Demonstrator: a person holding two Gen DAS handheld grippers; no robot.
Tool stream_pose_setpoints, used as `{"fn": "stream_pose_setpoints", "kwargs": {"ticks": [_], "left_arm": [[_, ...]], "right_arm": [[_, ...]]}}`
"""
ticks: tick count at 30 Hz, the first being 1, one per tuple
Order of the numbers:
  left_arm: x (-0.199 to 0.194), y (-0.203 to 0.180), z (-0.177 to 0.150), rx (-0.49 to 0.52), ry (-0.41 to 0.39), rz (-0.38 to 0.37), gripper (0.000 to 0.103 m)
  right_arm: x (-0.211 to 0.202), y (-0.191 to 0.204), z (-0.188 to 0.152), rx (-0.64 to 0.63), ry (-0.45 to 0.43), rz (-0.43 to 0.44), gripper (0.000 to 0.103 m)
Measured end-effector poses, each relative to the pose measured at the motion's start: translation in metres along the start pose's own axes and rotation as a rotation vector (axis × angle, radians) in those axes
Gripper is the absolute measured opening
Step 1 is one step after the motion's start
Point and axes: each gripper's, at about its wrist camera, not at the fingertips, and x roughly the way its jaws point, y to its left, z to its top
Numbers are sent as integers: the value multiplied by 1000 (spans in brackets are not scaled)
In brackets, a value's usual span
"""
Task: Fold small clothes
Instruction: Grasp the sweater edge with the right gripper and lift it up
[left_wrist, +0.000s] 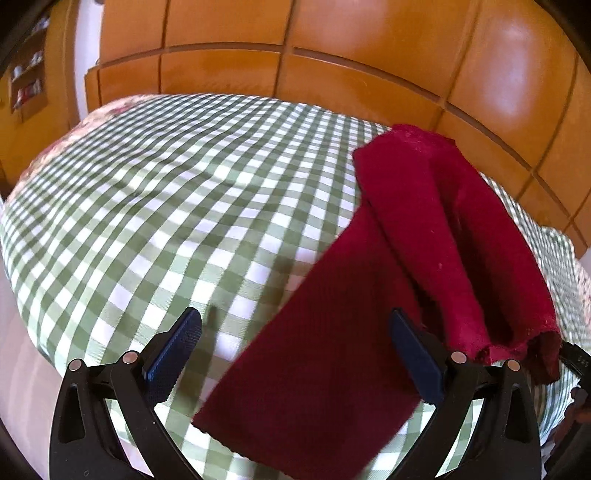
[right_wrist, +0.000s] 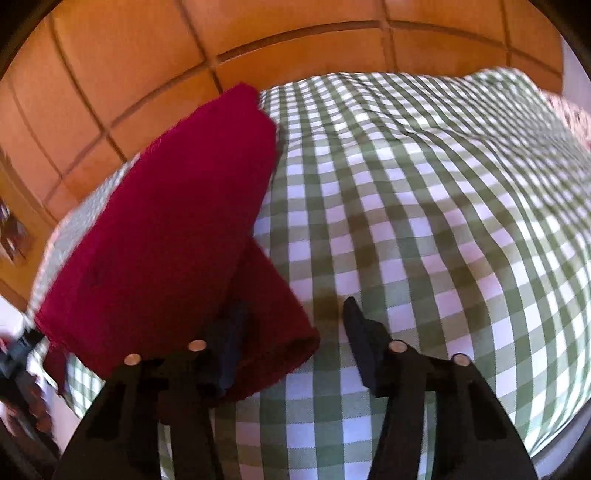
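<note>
Cloth is what you have in front of you: a dark red garment lying on the green-and-white checked cover of the table, toward the side of the table that runs along the orange tiled floor. From your left wrist camera the garment shows as a long flat band running diagonally from the far right down to the near middle, with a second layer folded over it on the right, its rough hem bunched near the right finger. Your left gripper has its jaws spread wide; the flat band of the garment passes between the two blue pads, but neither pad presses on it, and the left pad stands over bare checked cover. From your right wrist camera the garment sits on the left, a thick folded mass with a lower layer sticking out toward the middle. Your right gripper has its jaws partly apart, with a clear gap of checked cover between them; the left finger lies over the garment's lower edge, the right finger over bare cover, and nothing is pinched. Both views are motion-blurred, the right more so
</note>
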Motion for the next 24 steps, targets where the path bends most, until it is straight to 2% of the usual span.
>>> {"fn": "stream_pose_setpoints", "kwargs": {"ticks": [5, 8, 9, 11, 15, 19, 24], "left_arm": [[10, 2, -8, 7, 15, -34, 99], [17, -4, -17, 67, 14, 4, 99], [17, -7, -19, 89, 4, 16, 99], [18, -9, -23, 114, -13, 30, 99], [19, -4, -25, 93, -34, 13, 99], [20, -6, -25, 97, -45, 25, 99], [20, -7, -25, 96, -50, 30, 99]], "right_arm": [[7, 3, 1, -60, 34, -11, 39], [12, 22, -1, -157, 46, 6, 11], [13, 28, -1, -191, 49, 0, 6], [11, 39, -1, -290, 33, -40, 5], [-2, 34, 11, -394, -48, -130, 4], [-16, 2, 40, -434, -138, -300, 4], [-20, -49, 86, -418, -189, -469, 4]]}}
